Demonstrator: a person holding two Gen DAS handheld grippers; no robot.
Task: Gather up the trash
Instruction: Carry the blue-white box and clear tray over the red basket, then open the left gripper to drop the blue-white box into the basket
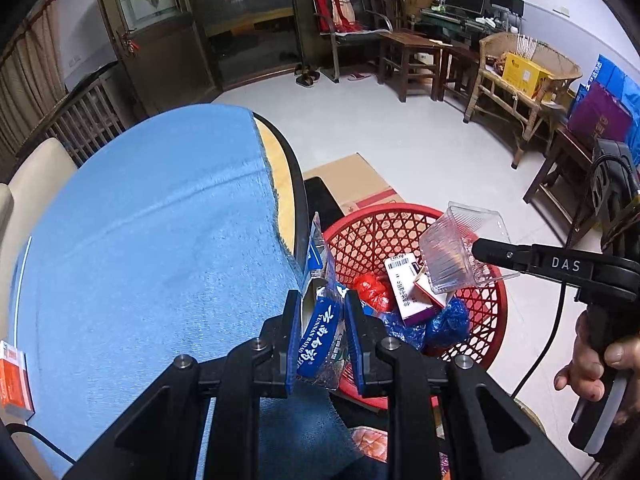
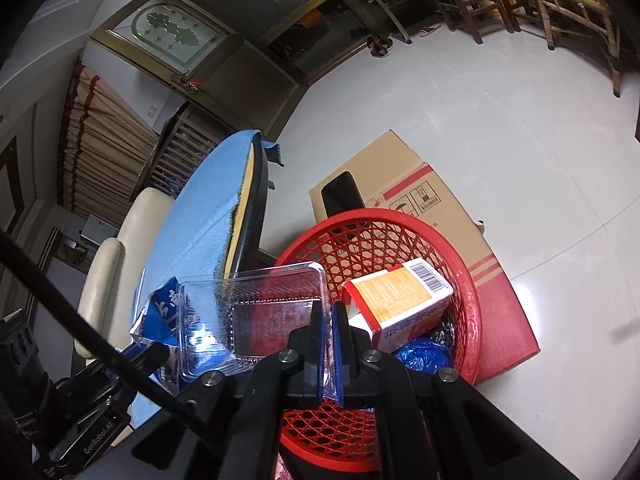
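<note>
A red lattice basket (image 1: 492, 304) (image 2: 468, 280) stands on the floor beside the table. It holds a white and purple box (image 1: 408, 284), an orange and white box (image 2: 400, 300), red wrapping (image 1: 370, 290) and blue crumpled plastic (image 1: 448, 320) (image 2: 424, 354). My left gripper (image 1: 322, 300) is shut on a blue and silver crumpled wrapper (image 1: 320, 336) (image 2: 164, 312) at the table's edge, over the basket's rim. My right gripper (image 2: 329, 312) (image 1: 480, 250) is shut on the edge of a clear plastic tray (image 2: 256, 316) (image 1: 456, 252), held above the basket.
The round table with a blue cloth (image 1: 152, 240) (image 2: 208, 216) is on the left. A cardboard box (image 2: 420, 184) (image 1: 356, 184) lies behind the basket. An orange and white box (image 1: 14, 380) sits at the table's near left edge. Wooden chairs (image 1: 408, 60) line the far wall.
</note>
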